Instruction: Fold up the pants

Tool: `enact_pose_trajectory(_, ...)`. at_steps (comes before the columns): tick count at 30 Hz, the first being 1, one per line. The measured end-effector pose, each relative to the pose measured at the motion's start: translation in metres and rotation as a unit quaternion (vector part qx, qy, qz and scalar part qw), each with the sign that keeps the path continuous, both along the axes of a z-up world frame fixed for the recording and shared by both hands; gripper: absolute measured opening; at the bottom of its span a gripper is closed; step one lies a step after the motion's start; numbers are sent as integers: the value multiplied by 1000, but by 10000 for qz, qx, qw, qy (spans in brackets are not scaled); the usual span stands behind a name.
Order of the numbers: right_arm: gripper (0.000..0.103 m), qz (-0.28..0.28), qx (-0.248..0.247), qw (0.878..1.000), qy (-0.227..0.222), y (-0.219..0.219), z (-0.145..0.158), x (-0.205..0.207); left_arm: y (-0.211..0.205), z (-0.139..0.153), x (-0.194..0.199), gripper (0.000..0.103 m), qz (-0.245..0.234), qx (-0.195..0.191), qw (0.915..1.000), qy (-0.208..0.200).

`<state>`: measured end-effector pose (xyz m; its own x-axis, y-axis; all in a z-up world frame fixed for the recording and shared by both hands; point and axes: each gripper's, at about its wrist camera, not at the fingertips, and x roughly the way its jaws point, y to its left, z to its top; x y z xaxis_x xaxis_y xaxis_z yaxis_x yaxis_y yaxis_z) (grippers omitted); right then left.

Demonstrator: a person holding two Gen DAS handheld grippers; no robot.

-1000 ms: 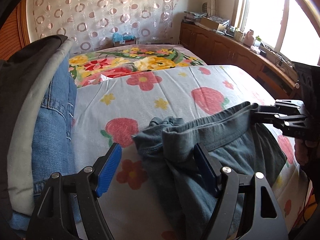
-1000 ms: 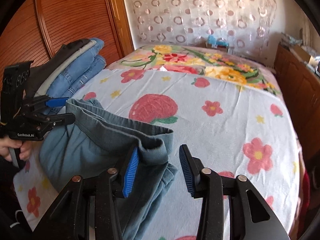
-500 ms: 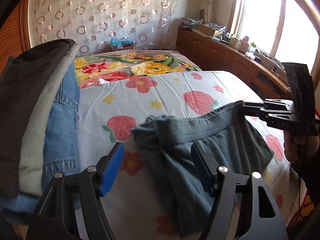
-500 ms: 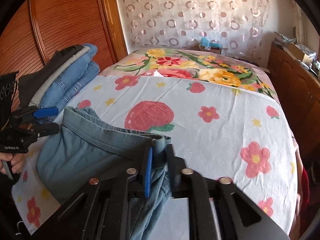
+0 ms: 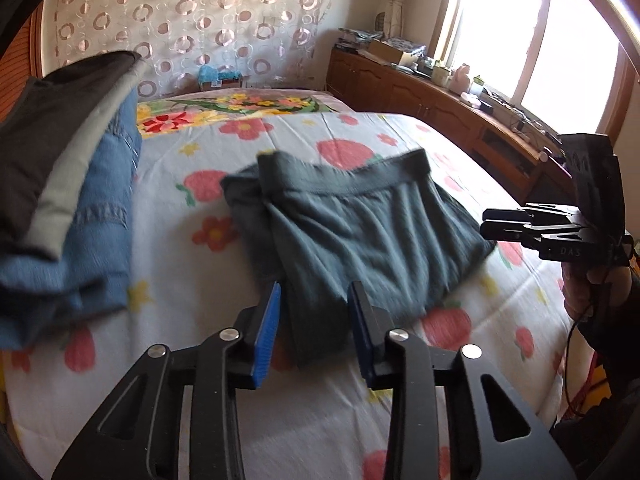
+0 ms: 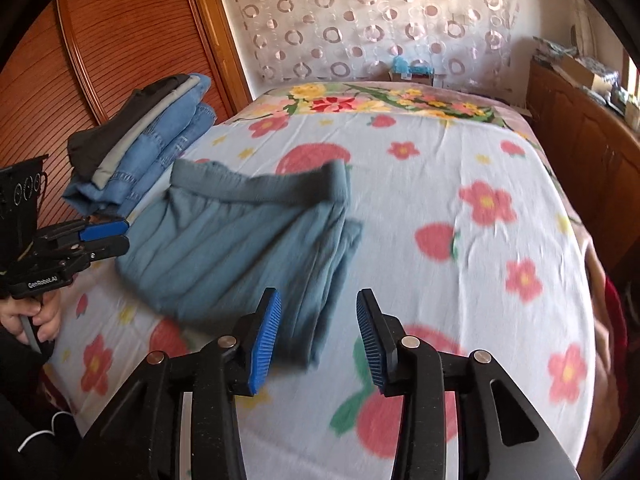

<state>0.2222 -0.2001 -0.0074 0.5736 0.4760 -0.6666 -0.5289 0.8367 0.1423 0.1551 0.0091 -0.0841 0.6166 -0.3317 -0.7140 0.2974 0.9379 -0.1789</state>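
Teal pants (image 6: 244, 240), one, two tongs apart

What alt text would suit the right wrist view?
Folded teal pants lie on a flowered bedspread, just beyond the open, empty right gripper. The left gripper sits at the left edge, below a stack of folded clothes.

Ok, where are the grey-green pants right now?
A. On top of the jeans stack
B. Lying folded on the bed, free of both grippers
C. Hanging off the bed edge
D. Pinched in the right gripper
B: the pants lie flat on the bedspread, with the right gripper and left gripper open, clear of them, beside the clothes stack.
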Motion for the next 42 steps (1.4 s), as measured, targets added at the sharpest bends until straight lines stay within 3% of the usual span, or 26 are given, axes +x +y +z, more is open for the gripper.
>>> enact_pose_trajectory(9,41,90,149,9996,221,-5,-12,-14,-4,-12,-4,35,-16,24,9999,122)
enact_pose_trajectory(11,41,99,168,9996,219,-6,-12,-14,-5,-12,-5,27,-63,22,9999,108)
enact_pose_trajectory(14,26,151,174,9995,228,-3,-11,-13,-7,-11,-6,11,-117,-27,9999,88)
enact_pose_trajectory(16,11,183,176,9995,192,-3,-11,-15,-4,-8,-7,9,-64,-101,9999,44)
enact_pose_trajectory(19,5,186,179,9997,36,-7,-5,-20,3,1,-12,9,35,-214,9997,-89)
enact_pose_trajectory(42,5,279,44,9996,3,-18,4,-72,-3,8,-51,9,-138,-152,9998,21)
